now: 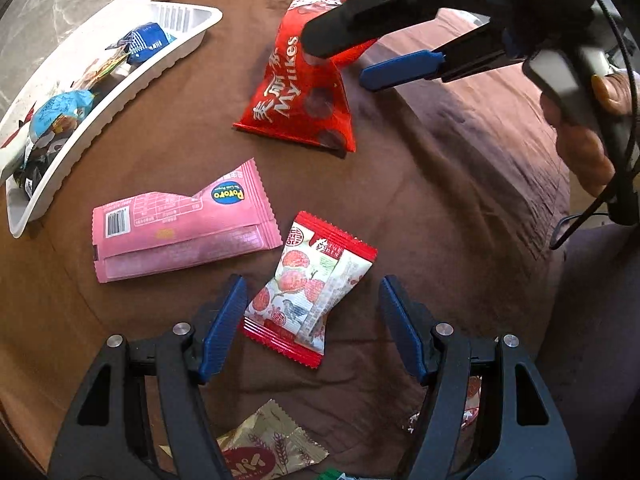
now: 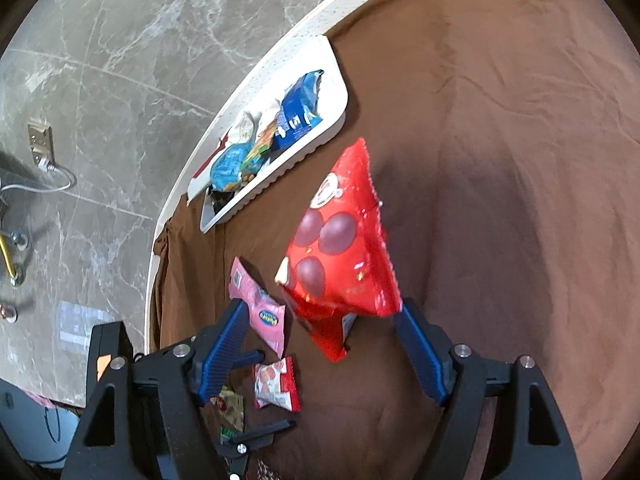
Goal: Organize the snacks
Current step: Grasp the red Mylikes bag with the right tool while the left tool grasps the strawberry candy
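in the left wrist view the left gripper (image 1: 312, 312) hangs with its jaws apart around the red-and-white snack packet (image 1: 308, 292), not pressing it; the pink packet (image 1: 184, 224) lies just left, the white tray (image 1: 116, 92) far ahead-left. in the right wrist view the right gripper (image 2: 320, 340) stands apart, the red myllkes bag (image 2: 344, 248) between and ahead of its fingers, and i cannot tell whether they touch it.

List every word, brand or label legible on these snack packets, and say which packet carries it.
"Mylikes", beside Chinese characters: red pyramid-shaped bag.
"PoYoPo", in a blue oval: pink wrapper; its barcode and table print are too small to read.
Red-and-white packet: Chinese characters, too small to read.
Gold packet: red emblem, unreadable.
Packets in the white tray: print too blurred to read.
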`<act>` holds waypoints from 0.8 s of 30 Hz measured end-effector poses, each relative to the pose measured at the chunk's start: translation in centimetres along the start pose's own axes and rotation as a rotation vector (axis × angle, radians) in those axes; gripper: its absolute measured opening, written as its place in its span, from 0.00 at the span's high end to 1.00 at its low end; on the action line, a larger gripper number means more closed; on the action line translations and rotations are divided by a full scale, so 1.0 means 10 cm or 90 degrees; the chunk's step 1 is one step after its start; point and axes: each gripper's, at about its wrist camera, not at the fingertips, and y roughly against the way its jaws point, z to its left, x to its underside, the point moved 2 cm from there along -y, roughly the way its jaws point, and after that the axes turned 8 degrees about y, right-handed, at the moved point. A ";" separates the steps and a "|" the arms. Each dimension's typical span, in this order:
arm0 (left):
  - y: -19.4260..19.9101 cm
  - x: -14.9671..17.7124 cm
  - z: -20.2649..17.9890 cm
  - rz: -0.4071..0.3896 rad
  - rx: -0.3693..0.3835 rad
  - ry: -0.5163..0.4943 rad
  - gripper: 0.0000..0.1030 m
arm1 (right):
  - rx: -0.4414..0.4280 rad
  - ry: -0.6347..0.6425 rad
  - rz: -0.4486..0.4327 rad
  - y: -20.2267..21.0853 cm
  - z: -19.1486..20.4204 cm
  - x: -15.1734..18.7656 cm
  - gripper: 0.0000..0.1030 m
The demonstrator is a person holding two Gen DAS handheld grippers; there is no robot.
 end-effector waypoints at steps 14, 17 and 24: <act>-0.09 -0.06 -0.29 0.007 -0.024 -0.043 0.12 | -0.035 -0.078 -0.011 -0.12 -0.20 -0.08 0.31; -0.06 -0.08 -0.24 0.002 -0.001 -0.017 0.13 | -0.039 -0.082 -0.012 -0.12 -0.21 -0.10 0.31; 0.07 -0.14 -0.05 -0.011 0.002 0.015 0.45 | -0.040 -0.086 -0.015 -0.12 -0.21 -0.10 0.31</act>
